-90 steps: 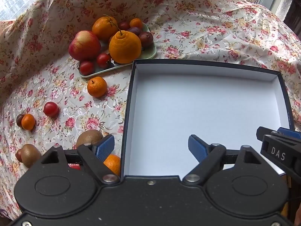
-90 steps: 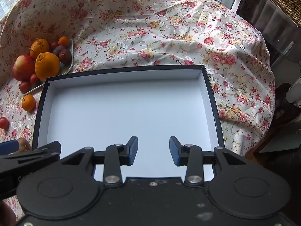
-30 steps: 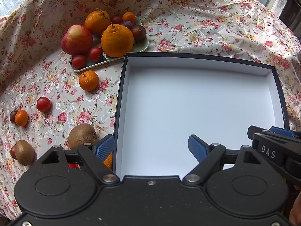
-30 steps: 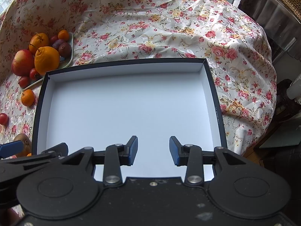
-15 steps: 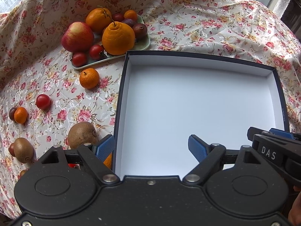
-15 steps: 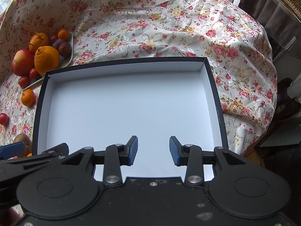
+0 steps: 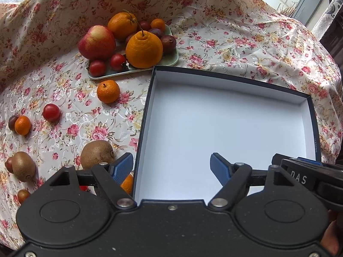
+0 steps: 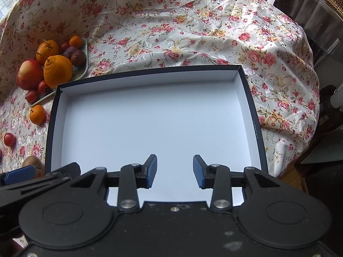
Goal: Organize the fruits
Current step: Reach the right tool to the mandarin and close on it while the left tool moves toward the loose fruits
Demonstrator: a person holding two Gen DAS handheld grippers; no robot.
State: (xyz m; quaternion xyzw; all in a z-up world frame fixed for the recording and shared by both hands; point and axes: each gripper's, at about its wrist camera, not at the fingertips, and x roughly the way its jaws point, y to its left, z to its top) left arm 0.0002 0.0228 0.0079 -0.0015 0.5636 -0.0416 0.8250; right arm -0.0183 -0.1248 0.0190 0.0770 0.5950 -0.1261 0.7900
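Two grippers are held over a shallow dark-rimmed box (image 8: pixel 256 126) with a bare white floor, set on a flowered tablecloth (image 8: pixel 193 32). Left gripper (image 7: pixel 171 168): jaws have just been closing a little but are seen spread wide, nothing between the blue pads; its left pad is seen over the cloth just outside the box's left wall, its right pad over the box floor. Right gripper (image 8: pixel 174 171): jaws parted, nothing held, both pads above the near part of the box floor.

Fruits are noted left of the box. A pale green plate (image 7: pixel 173 59), touching or nearly touching the box's far-left corner, is heaped with a red apple (image 7: pixel 96 42), a large knobbed orange (image 7: pixel 143 50), a second orange (image 7: pixel 122 24), small tomatoes and dark plums. Loose on the cloth: a mandarin (image 7: pixel 108 91) just below the plate, a cherry tomato (image 7: pixel 51 112), a kiwi (image 7: pixel 96 153) beside the left pad, another kiwi (image 7: pixel 23 166) further left.
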